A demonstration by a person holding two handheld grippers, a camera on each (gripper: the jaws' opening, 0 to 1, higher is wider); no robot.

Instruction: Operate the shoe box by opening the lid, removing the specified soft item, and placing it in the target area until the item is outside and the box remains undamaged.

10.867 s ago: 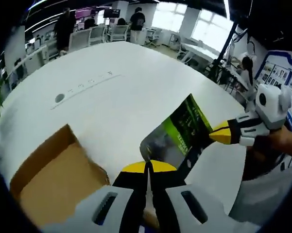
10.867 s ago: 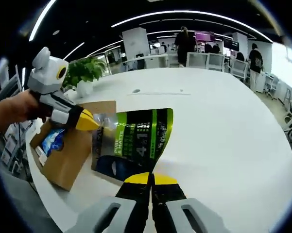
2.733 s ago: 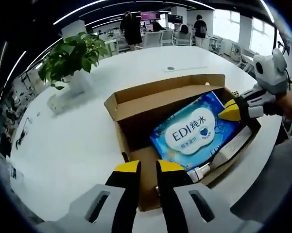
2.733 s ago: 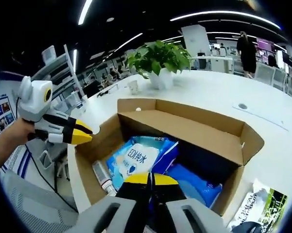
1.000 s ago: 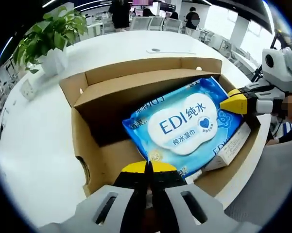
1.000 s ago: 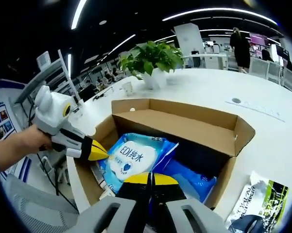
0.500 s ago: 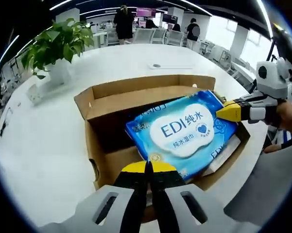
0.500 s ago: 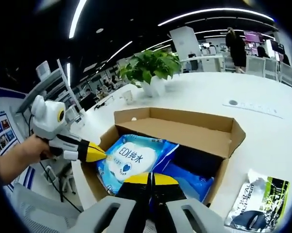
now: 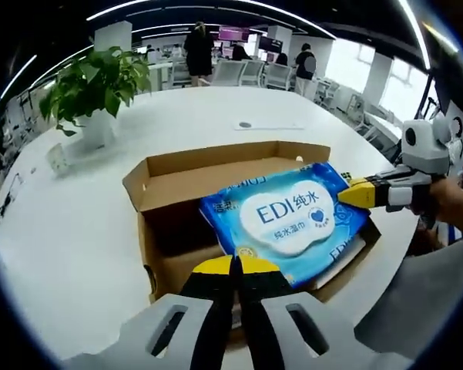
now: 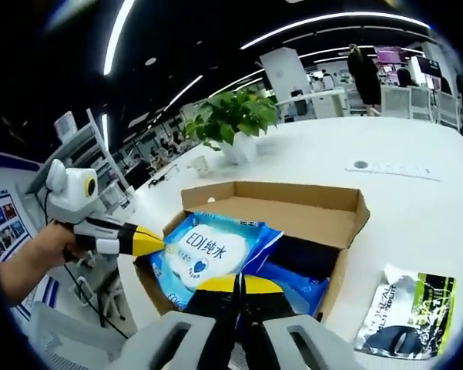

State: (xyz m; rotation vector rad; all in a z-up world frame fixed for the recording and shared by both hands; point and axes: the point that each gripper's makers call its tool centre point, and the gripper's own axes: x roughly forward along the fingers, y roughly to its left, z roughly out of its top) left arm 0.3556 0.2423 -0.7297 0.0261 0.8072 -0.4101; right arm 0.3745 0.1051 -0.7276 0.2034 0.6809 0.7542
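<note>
An open cardboard shoe box [image 9: 216, 166] [image 10: 293, 202] sits on a white table [image 9: 62, 231]. A blue "EDI" wet-wipes pack [image 9: 286, 210] [image 10: 204, 248] is tilted up over the box's inside. My left gripper [image 9: 233, 266] is shut on the pack's near edge, and it enters the right gripper view from the left [image 10: 156, 242]. My right gripper [image 10: 239, 282] is shut on the opposite edge, and its yellow tip shows at the pack's right side [image 9: 345, 196]. A second blue pack [image 10: 296, 284] lies underneath in the box.
A green and black pouch [image 10: 404, 312] lies flat on the table beside the box. A potted plant [image 9: 92, 81] [image 10: 231, 116] stands farther back. A white carton [image 9: 347, 258] lies in the box under the pack. People and chairs are at the far end.
The wipes pack has come up higher out of the box, held at both ends. Both cameras have pulled back, so the box looks smaller.
</note>
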